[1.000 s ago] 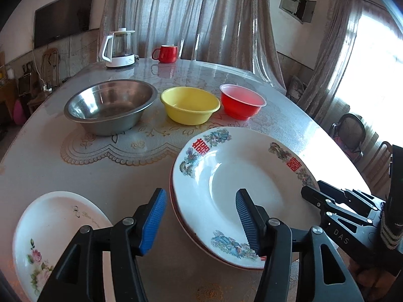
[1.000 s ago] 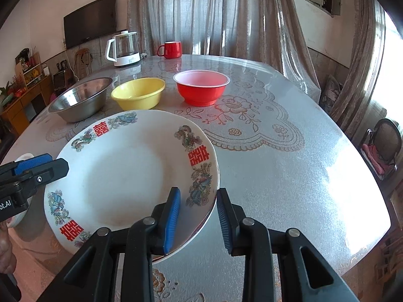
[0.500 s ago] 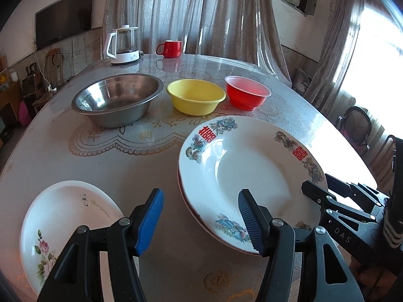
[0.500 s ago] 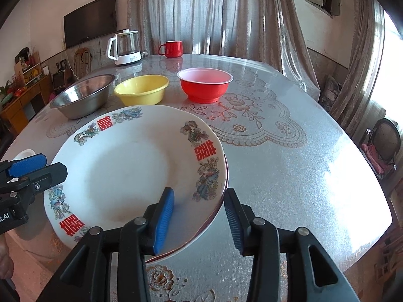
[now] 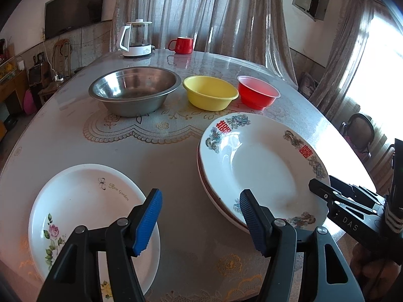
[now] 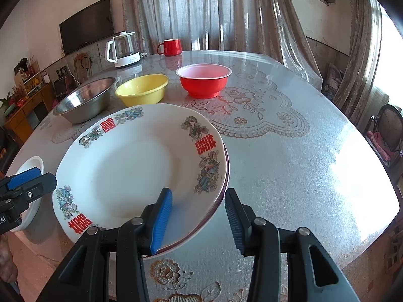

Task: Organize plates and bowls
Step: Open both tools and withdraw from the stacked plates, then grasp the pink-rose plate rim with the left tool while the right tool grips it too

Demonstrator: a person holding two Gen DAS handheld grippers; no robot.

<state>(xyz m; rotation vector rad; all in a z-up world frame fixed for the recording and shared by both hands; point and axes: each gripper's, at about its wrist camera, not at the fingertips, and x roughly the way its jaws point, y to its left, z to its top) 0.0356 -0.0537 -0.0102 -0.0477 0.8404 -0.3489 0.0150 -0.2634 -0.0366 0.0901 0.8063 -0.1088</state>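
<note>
A white plate with red characters [image 5: 262,166] [image 6: 136,166] lies on a second, red-rimmed plate near the table's front edge. My right gripper [image 6: 197,221] is open, and the plate's near rim lies between its jaws without touching the pads. To the left, my left gripper [image 5: 200,222] is open over bare tablecloth, between that stack and a white rose plate [image 5: 83,209]. Farther back stand a steel bowl [image 5: 136,93], a yellow bowl [image 5: 210,95] and a red bowl [image 5: 258,95] in a row.
A glass kettle [image 5: 136,37] and a red mug [image 5: 181,45] stand at the table's far edge, before the curtains. The round table [image 6: 289,156] has a lace-patterned cover. A chair [image 6: 388,130] stands beyond its right edge.
My right gripper's jaws have spread apart and let go of the decorated plate's rim. The left gripper's view has shifted a little, so more of the rose plate shows.
</note>
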